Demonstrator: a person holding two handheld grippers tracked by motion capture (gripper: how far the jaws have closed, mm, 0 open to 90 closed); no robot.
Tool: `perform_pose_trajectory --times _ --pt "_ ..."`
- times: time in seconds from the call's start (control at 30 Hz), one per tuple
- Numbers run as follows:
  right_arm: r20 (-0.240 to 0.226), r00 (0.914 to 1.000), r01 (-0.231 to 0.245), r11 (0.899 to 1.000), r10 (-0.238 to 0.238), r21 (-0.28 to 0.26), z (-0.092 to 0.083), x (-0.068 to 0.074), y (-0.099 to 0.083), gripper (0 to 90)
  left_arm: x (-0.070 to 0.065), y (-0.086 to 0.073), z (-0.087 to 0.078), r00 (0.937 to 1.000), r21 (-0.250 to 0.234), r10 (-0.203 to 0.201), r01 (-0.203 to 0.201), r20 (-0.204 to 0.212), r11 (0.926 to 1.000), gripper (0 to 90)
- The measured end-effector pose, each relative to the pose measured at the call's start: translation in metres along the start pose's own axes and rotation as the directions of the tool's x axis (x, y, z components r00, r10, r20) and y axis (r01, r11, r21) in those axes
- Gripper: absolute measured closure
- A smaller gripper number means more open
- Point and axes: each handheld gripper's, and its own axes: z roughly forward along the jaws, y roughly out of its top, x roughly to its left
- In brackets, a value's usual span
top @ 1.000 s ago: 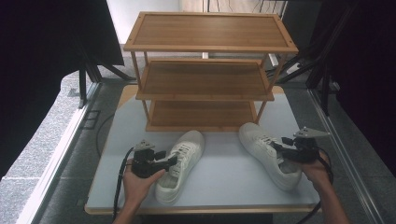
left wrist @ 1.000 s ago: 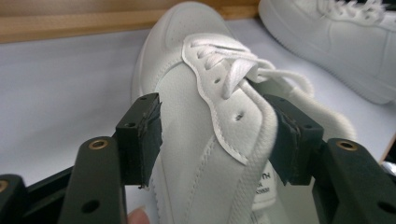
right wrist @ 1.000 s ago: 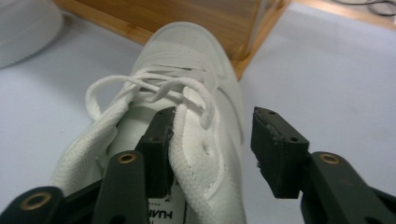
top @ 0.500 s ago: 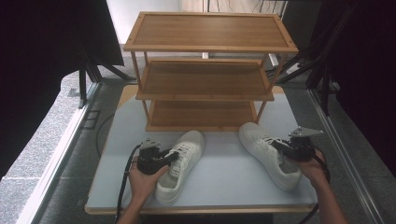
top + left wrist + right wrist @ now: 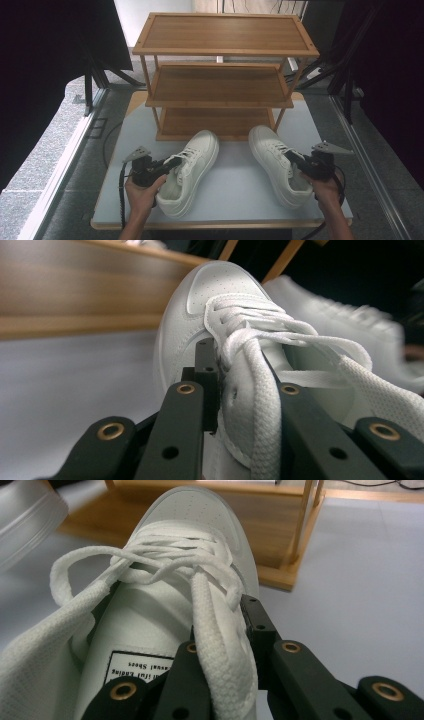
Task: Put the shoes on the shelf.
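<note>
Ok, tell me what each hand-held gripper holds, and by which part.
Left hand-held gripper has just closed on the left shoe's laced side wall. Right hand-held gripper has just closed on the right shoe's laced side wall.

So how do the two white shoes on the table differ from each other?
The left shoe points its toe up and to the right, while the right shoe points up and to the left. The left gripper clamps the left shoe's outer side wall; the right gripper clamps the right shoe's. Both are white, laced sneakers facing the rack.
</note>
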Motion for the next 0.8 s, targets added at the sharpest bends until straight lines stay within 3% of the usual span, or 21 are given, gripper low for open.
perform_pose_trajectory --times 0.1,0.17,0.37,0.57,0.8 --pt "-0.031 0.9982 -0.052 0.997 0.051 -0.053 -0.004 0.005 -0.007 83.2 -0.003 0.004 -0.012 0.9970 -0.058 -0.046 0.050 0.061 0.9971 81.1" --pt "-0.052 0.9965 -0.069 0.995 0.065 -0.078 -0.006 0.009 -0.011 83.3 -0.005 0.008 -0.016 0.9948 -0.076 -0.056 0.063 0.085 0.9951 81.1" --pt "-0.136 0.9854 -0.123 0.981 0.103 -0.150 -0.019 0.017 -0.004 83.4 -0.013 0.019 -0.023 0.9906 -0.133 -0.065 0.081 0.121 0.9879 81.0" --pt "-0.213 0.9691 -0.170 0.962 0.125 -0.213 -0.037 0.024 0.018 83.3 -0.019 0.033 -0.025 0.9841 -0.176 -0.076 0.104 0.160 0.9788 80.7" --pt "-0.237 0.9646 -0.181 0.943 0.115 -0.280 -0.049 0.035 0.051 83.4 -0.029 0.056 -0.024 0.9828 -0.200 -0.056 0.092 0.176 0.9755 80.4"
